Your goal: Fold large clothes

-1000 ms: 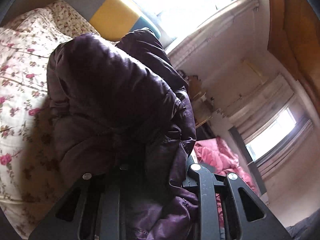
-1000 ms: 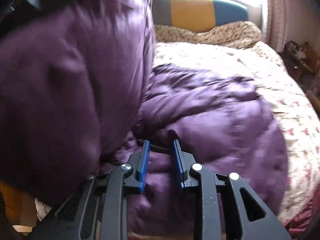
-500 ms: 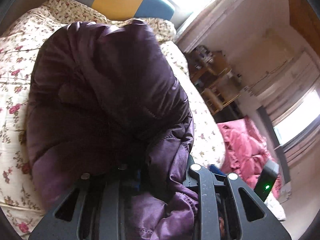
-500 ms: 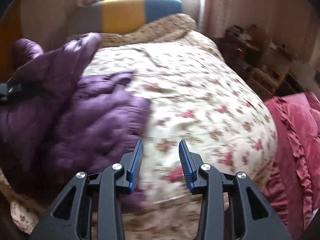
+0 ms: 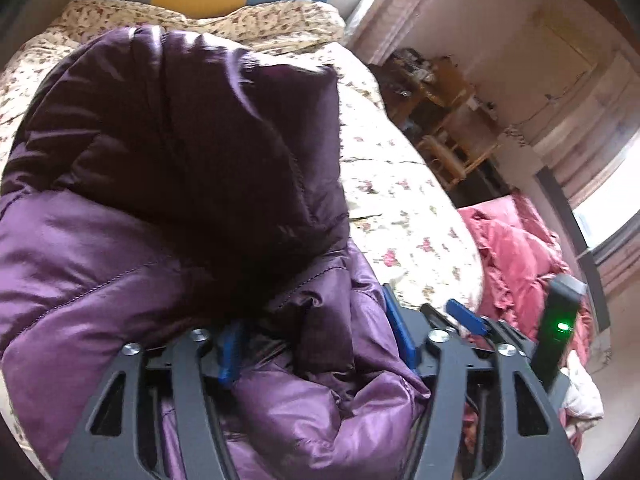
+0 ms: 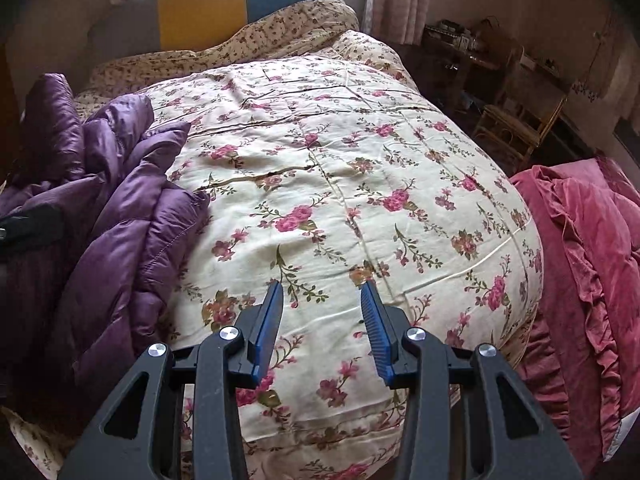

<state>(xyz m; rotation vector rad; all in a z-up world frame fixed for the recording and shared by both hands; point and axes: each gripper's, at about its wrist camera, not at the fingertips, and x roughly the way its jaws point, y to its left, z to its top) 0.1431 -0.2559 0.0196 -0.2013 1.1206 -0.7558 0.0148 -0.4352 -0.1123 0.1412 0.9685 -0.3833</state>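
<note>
Since a second ago both cameras have swung across the bed: the right wrist view, then filled with blurred purple cloth, now looks over open floral bedding, and the left wrist view has dropped from the window toward the bed.

The left gripper (image 5: 316,340) sits low in the left wrist view, and its fingers (image 5: 400,332) are opening. A bunched fold of the purple puffer jacket (image 5: 168,184) lies between them, though the pads no longer seem to press it — one blue pad shows clear of the cloth on the right, the other is half buried on the left. The jacket fills the left and centre of that frame, piled on the floral quilt (image 5: 400,200).

In the right wrist view the right gripper (image 6: 322,312) is at lower centre, its fingers (image 6: 272,320) apart and empty above the floral quilt (image 6: 340,168). The purple puffer jacket (image 6: 132,200) lies heaped at the left edge of the frame, on the side of the bed, well apart from those fingers. A black piece of the other gripper pokes in at the far left against the jacket.

A headboard (image 6: 224,4) in grey, yellow and blue stands at the top of the frame — a pink ruffled blanket (image 6: 592,260) lies at the right, and wicker furniture (image 6: 516,120) stands at the upper right. A black device with a green light (image 5: 560,328) shows at the lower right of the left wrist view.
</note>
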